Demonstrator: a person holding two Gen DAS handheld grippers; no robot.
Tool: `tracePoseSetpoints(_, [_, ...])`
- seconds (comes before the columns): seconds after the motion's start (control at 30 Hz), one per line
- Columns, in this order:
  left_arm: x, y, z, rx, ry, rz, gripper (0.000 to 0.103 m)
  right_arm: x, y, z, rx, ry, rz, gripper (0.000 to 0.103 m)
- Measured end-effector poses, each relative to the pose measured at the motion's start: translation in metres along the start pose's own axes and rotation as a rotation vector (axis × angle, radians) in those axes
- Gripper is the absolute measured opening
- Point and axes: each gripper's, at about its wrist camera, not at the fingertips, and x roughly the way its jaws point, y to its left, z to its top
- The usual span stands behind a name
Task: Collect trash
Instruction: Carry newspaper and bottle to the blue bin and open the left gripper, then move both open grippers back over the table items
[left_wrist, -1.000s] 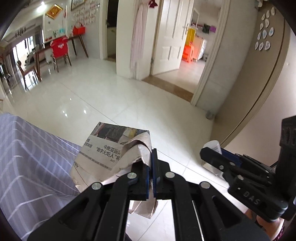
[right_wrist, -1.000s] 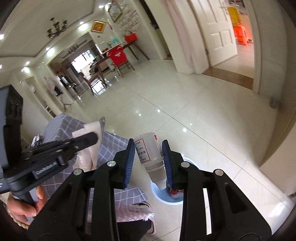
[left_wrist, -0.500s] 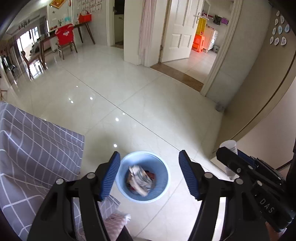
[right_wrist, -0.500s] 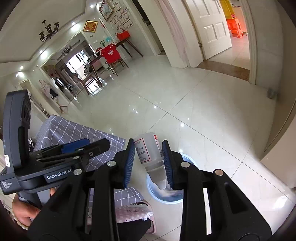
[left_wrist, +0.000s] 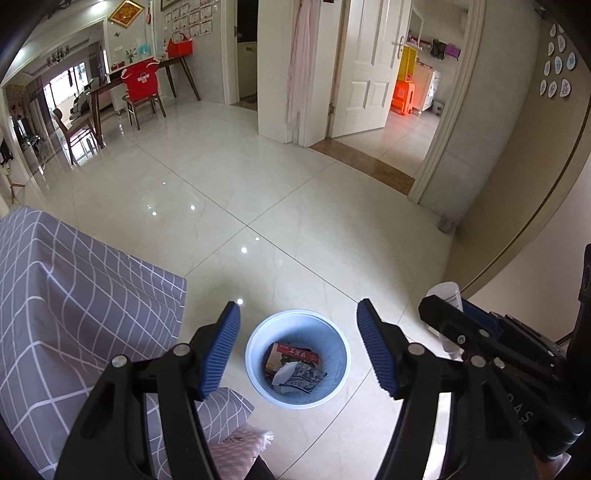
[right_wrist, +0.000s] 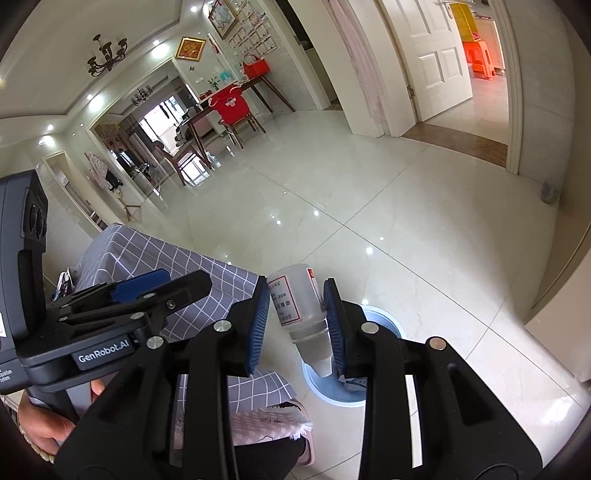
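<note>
My left gripper (left_wrist: 297, 310) hangs open over a pale blue bin (left_wrist: 250, 356) on the tiled floor, with nothing between its blue pads. Crumpled newspaper (left_wrist: 297, 374) lies inside the bin beside a red-brown box (left_wrist: 295, 355). My right gripper (right_wrist: 296, 290) is shut on a white plastic bottle (right_wrist: 293, 302) with a printed label, its neck pointing down. It is held just above the bin's rim (right_wrist: 386, 320). The left wrist view shows the right gripper (left_wrist: 461, 326) and its bottle (left_wrist: 446, 291) to the right of the bin.
A grey checked cloth (left_wrist: 74, 314) covers furniture to the left of the bin. A pink slipper (left_wrist: 236, 450) is on the floor at the near edge. A beige wall (left_wrist: 517, 221) rises at the right. Shiny tiled floor (left_wrist: 258, 184) stretches toward open doorways.
The left gripper's jaws opened and the folded newspaper they held now lies in the bin. The left view tipped down onto the bin. The right gripper kept still with the bottle.
</note>
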Motion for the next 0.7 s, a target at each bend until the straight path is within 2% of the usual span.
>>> tracePoseSetpoints(0.17, [-0.012, 0.012, -0.001, -0.016, -0.022, 0.034, 0.065, 0.006, 0.006, 0.002, -0.010, -0.001, 0.008, 0.030])
tracePoseSetpoints(0.27, [-0.021, 0.023, 0.002, -0.033, -0.042, 0.067, 0.068, 0.011, 0.012, 0.007, -0.025, -0.008, 0.016, 0.035])
tracePoseSetpoints(0.3, [-0.024, 0.027, 0.003, -0.041, -0.051, 0.080, 0.070, 0.013, 0.015, 0.008, -0.032, -0.015, 0.012, 0.056])
tracePoseSetpoints(0.33, [-0.028, 0.032, 0.004, -0.047, -0.059, 0.092, 0.071, 0.015, 0.018, 0.009, -0.035, -0.024, 0.006, 0.064])
tracePoseSetpoints(0.5, [-0.044, 0.050, 0.009, -0.064, -0.083, 0.130, 0.073, 0.015, 0.028, 0.015, -0.052, -0.041, 0.000, 0.065])
tracePoseSetpoints(0.7, [-0.073, 0.071, 0.007, -0.088, -0.117, 0.139, 0.074, 0.006, 0.048, 0.017, -0.080, -0.051, 0.006, 0.065])
